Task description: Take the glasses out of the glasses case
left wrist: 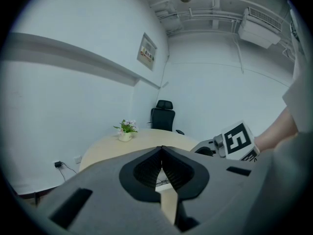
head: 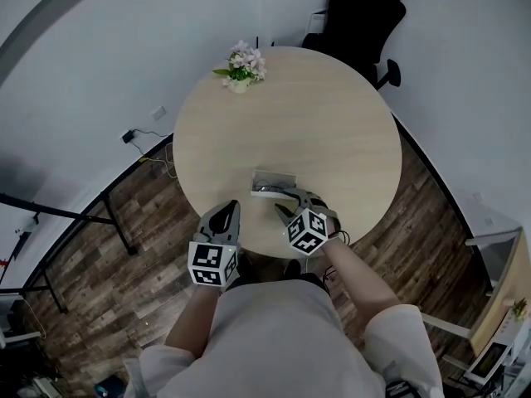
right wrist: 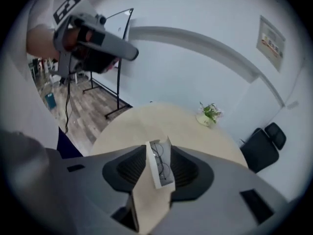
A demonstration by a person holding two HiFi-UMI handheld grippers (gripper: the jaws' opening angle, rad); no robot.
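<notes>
Right gripper (right wrist: 157, 151): jaws stand apart, with nothing pressed between the pads. In the gap just ahead of the tips, the glasses case (right wrist: 151, 166) lies open on the tabletop, and thin-rimmed glasses (right wrist: 160, 161) rest inside it. The head view puts the tips just beside the case's near edge; whether they touch it, I cannot tell.

Left gripper (left wrist: 162, 150): jaw tips meet, holding nothing. It hovers over the table's near edge, left of the case and apart from it.

Round pale-wood table (head: 282, 114), with the case near the person's side. Small potted flowers (head: 241, 66) sit at the far rim, well apart. A black office chair (head: 361, 11) stands beyond.

Step, as judged: the lid is already up and the glasses are not yet taken, so this is the approach to the frame. The next move calls for lowering the open right jaws around a thin part of the frame, closing gently and lifting clear of the walls. The left gripper may need to pin the case so it does not rise with the glasses.
</notes>
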